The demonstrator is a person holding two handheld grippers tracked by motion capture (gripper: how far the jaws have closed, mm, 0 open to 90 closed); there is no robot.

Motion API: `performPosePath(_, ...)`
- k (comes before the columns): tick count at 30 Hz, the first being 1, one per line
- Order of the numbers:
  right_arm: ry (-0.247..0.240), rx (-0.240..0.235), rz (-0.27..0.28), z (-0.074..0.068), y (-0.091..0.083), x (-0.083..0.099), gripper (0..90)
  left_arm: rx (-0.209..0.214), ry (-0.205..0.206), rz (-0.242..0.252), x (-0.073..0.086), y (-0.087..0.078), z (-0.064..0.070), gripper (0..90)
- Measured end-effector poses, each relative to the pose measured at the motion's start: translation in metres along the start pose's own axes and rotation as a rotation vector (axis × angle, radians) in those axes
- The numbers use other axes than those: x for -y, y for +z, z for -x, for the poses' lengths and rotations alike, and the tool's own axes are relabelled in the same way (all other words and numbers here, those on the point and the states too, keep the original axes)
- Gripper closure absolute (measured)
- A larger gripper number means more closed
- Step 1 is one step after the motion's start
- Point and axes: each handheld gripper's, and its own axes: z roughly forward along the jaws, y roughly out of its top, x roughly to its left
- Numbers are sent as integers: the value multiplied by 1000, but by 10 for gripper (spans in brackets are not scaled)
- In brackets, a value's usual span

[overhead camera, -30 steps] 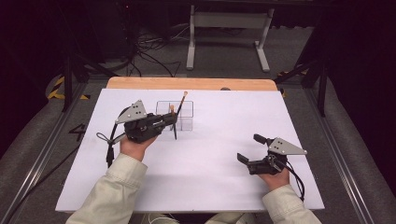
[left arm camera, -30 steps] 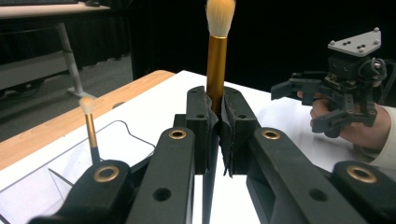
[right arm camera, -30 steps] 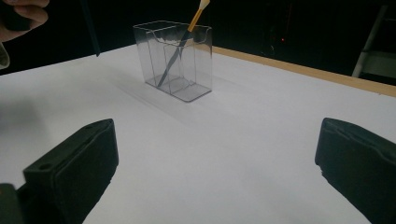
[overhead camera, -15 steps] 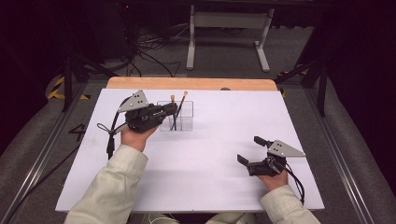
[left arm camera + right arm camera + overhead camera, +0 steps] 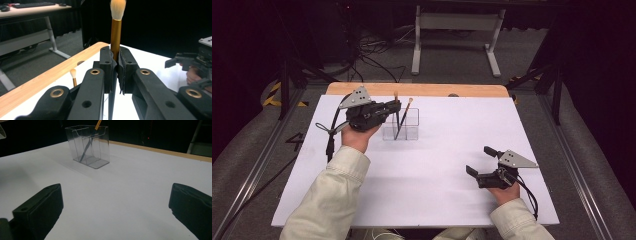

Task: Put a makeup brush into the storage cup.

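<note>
High view: left tool (image 5: 396,106) clamps a brush (image 5: 116,30) over the clear holder (image 5: 412,131); right tool (image 5: 486,160) gapes empty.

The surface (image 5: 432,165) is white, with a bare light-wood strip (image 5: 422,90) along its far edge. The left tool (image 5: 396,106) is black with brass-coloured rivets and a grey plate on top; the right tool (image 5: 479,161) is black with the same grey plate. The held brush (image 5: 116,30) has a gold ferrule, cream-white bristles and a dark handle. Just beside it, the second brush (image 5: 403,117) has a pale tip, an orange-gold ferrule and a dark handle. The holder (image 5: 404,127) around that brush is clear and colourless. Both sleeves (image 5: 329,200) are pale cream. Beyond the holder, the floor is grey and the frame (image 5: 457,22) standing on it pale grey.
</note>
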Motion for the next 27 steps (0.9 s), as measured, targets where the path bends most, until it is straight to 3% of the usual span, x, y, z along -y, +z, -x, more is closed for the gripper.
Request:
performPosePath(10,0,4,8,0,-1,0,0,-40,5,-1,-4,9,-10,829)
performPosePath(15,3,-2,8,0,-1,0,0,-65,-19,23,-3,13,-18,827)
performPosePath(23,11,-8,11,0,-2,-1,0,-100,-44,13,-1,19,-23,826)
performPosePath(27,13,-17,13,0,-2,-1,0,-140,-71,20,1,23,-27,826)
